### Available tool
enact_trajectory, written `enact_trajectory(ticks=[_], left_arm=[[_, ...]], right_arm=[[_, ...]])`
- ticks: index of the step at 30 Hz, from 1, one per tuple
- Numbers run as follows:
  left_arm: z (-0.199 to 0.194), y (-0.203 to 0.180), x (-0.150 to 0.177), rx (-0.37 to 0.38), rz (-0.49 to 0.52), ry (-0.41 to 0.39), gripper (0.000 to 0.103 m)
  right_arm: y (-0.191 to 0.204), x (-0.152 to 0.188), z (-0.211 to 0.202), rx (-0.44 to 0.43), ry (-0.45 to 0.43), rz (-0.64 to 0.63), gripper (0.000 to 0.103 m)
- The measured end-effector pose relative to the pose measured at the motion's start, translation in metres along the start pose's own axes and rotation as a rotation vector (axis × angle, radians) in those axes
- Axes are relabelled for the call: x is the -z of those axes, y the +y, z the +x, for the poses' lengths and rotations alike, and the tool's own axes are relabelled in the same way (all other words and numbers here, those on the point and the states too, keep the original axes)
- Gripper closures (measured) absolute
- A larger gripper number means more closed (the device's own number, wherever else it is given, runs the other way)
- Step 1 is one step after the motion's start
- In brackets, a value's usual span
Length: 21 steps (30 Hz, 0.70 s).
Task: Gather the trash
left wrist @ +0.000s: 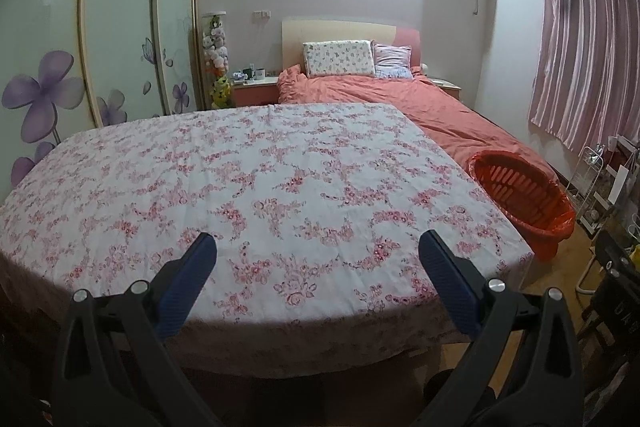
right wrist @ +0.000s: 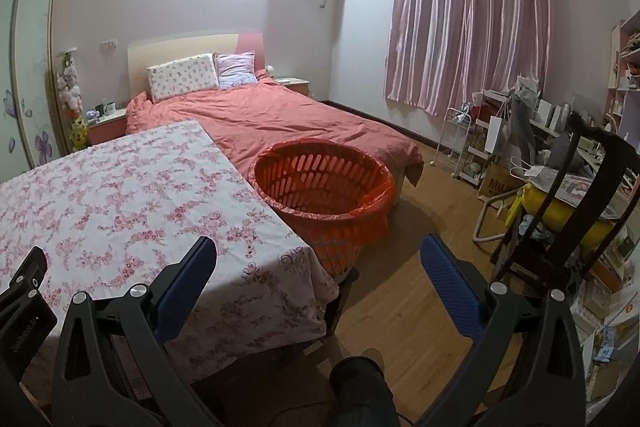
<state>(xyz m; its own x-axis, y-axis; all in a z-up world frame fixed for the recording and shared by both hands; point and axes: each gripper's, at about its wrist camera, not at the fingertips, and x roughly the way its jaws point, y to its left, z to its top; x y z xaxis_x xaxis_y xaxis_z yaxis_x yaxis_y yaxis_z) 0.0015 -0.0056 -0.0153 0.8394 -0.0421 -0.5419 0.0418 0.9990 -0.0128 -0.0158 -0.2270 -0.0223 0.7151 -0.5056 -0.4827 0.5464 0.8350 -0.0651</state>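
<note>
Both claws spread wide, holding nothing: left claw (left wrist: 318,247) over the table (left wrist: 240,167), right claw (right wrist: 318,249) off its corner. I see no trash on the cloth. Risk: snagging the cloth on a low pass. Bin (right wrist: 320,211) sits ahead, beside the table, before the bed (right wrist: 280,119).
</note>
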Motion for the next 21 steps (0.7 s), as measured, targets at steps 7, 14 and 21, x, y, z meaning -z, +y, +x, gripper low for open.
enact_trajectory(ticks=[7,14,21], left_arm=[[-0.002,0.000,0.000,0.000,-0.008,-0.005,0.004],[-0.012,-0.003,-0.004,-0.006,0.003,-0.039,0.004],[-0.020,-0.003,-0.006,-0.004,0.000,-0.055,0.004]], right_arm=[[-0.001,-0.001,0.000,0.005,0.002,0.002,0.002],[-0.004,-0.003,-0.004,-0.008,-0.006,0.003,0.002],[-0.005,-0.004,-0.006,-0.019,-0.008,0.010,0.002]])
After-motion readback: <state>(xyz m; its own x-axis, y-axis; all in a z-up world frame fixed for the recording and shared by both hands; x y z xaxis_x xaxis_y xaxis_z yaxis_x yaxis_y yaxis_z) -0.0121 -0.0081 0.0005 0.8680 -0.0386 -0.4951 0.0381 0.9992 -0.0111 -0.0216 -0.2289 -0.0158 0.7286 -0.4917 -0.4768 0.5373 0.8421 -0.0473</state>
